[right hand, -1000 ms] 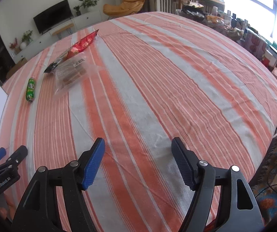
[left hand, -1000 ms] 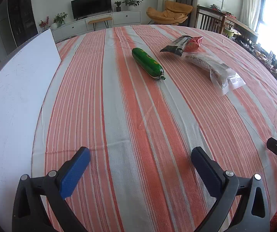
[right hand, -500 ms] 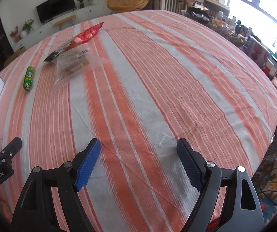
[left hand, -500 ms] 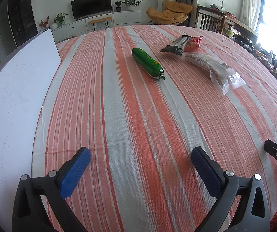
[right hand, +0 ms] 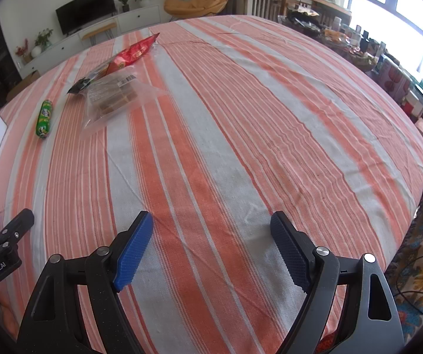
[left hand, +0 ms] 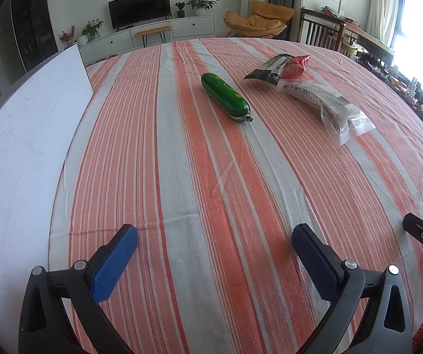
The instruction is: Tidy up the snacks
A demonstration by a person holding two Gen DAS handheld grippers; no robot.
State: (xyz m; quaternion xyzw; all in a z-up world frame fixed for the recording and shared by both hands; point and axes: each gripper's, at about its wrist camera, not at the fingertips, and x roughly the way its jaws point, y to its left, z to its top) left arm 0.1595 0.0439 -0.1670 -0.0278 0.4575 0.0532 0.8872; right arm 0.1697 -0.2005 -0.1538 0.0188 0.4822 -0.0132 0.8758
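Note:
Three snacks lie at the far side of the striped tablecloth (left hand: 211, 177): a green sausage-shaped pack (left hand: 225, 96) (right hand: 44, 115), a red and black snack bag (left hand: 282, 69) (right hand: 123, 59), and a clear bag of brown biscuits (left hand: 326, 106) (right hand: 117, 94). My left gripper (left hand: 214, 247) hovers open over the near cloth with nothing between its blue pads. Over bare cloth nearer the table's right side, my right gripper (right hand: 211, 236) stands open and empty too. Each gripper shows at the edge of the other's view.
A white board (left hand: 19, 153) lies along the table's left side. Beyond the table stand a TV cabinet (left hand: 152, 32), an orange chair (left hand: 258, 20) and wooden chairs. A cluttered shelf (right hand: 359, 47) runs under the windows on the right.
The right gripper's jaws have widened a little since a second ago, and its view shifted slightly. The left gripper and the snacks have stayed put.

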